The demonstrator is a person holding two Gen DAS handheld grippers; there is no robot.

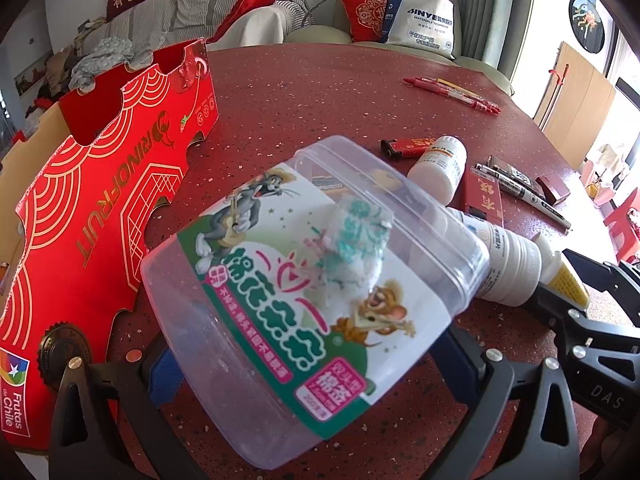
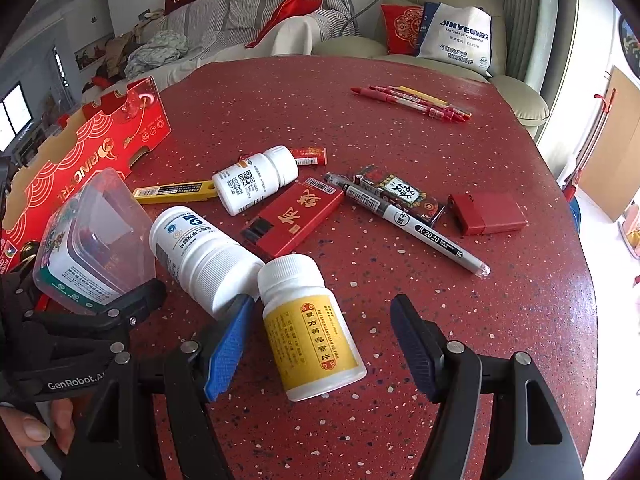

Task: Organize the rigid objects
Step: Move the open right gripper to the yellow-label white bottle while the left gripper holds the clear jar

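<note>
Red cherry box (image 1: pixel 100 184) stood left of the cotton-swab tub (image 1: pixel 304 292), which the left gripper (image 1: pixel 312 360) apparently clamped. Right gripper (image 2: pixel 320 344) gaped around the yellow-labelled pill bottle (image 2: pixel 310 328), right of tub; should centre before closing.

Bare red speckled table (image 2: pixel 280 96) beyond scattered bottles, red pens (image 2: pixel 412 102) far off (right), red cardboard fruit box (image 2: pixel 80 168) walling left edge

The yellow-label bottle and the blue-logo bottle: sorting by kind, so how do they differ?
The yellow-label bottle lies between the open right gripper pads; the blue-logo bottle lies outside them. Its label is yellow with red characters; the other's is white with a blue mark. Their caps point opposite ways. Both are white, capped and lying down.
</note>
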